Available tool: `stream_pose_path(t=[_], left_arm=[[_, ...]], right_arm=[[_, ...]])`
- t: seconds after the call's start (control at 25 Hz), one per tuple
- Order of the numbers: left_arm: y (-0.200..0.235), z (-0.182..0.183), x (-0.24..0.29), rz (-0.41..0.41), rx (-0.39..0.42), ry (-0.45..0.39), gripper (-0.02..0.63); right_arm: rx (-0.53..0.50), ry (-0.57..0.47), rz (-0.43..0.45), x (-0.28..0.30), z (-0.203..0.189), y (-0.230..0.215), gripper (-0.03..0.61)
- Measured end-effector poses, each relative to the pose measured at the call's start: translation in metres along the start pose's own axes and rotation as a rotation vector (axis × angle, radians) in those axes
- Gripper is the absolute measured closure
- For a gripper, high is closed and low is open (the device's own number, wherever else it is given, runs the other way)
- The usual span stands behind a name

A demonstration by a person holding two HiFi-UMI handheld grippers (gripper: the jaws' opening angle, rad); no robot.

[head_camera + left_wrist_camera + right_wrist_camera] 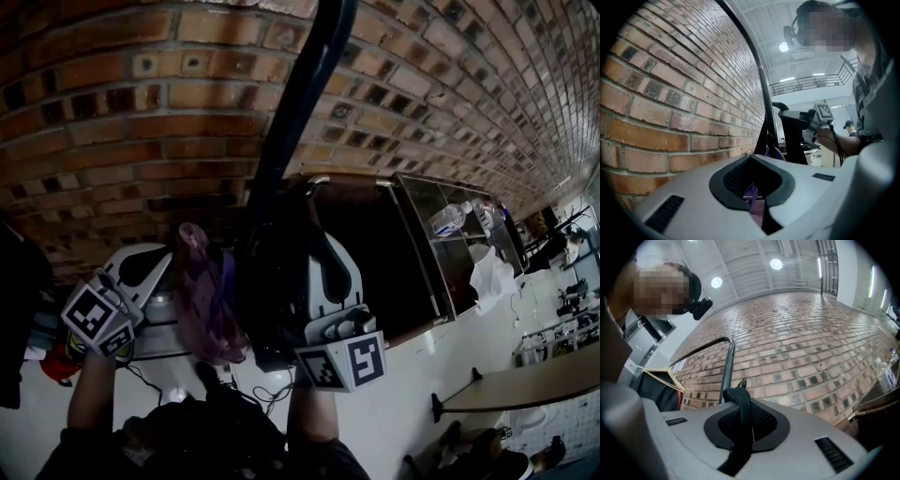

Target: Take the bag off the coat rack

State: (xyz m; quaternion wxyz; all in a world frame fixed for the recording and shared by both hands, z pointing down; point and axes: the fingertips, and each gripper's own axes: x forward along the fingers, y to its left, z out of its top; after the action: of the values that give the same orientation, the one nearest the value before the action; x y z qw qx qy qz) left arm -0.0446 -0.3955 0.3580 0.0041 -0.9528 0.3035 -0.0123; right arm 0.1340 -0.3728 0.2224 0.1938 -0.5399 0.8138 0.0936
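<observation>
Right gripper [742,414] is shut tight on the strap [740,397] of the black bag [279,309], right by the coat rack pole [292,112]. Left gripper [752,190] pinches a purple plastic bag [208,305]. Step, I think: lifting off the rack. Next: raise strap clear, then pull away. Can't see what's in either bag.

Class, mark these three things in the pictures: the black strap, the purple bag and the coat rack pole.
black strap [739,427]: right gripper view, its middle stretch.
purple bag [208,309]: head view, middle of its body.
coat rack pole [727,371]: right gripper view, upright part below the bend.
</observation>
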Motion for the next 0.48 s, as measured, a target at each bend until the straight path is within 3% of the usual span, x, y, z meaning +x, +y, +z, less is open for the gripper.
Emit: stream_pose_path(t=[0.48], left_arm=[[0.021, 0.021, 0.022, -0.023, 0.015, -0.035, 0.595]], right_arm=[[-0.004, -0.037, -0.003, 0.034, 0.029, -0.006, 0.543]])
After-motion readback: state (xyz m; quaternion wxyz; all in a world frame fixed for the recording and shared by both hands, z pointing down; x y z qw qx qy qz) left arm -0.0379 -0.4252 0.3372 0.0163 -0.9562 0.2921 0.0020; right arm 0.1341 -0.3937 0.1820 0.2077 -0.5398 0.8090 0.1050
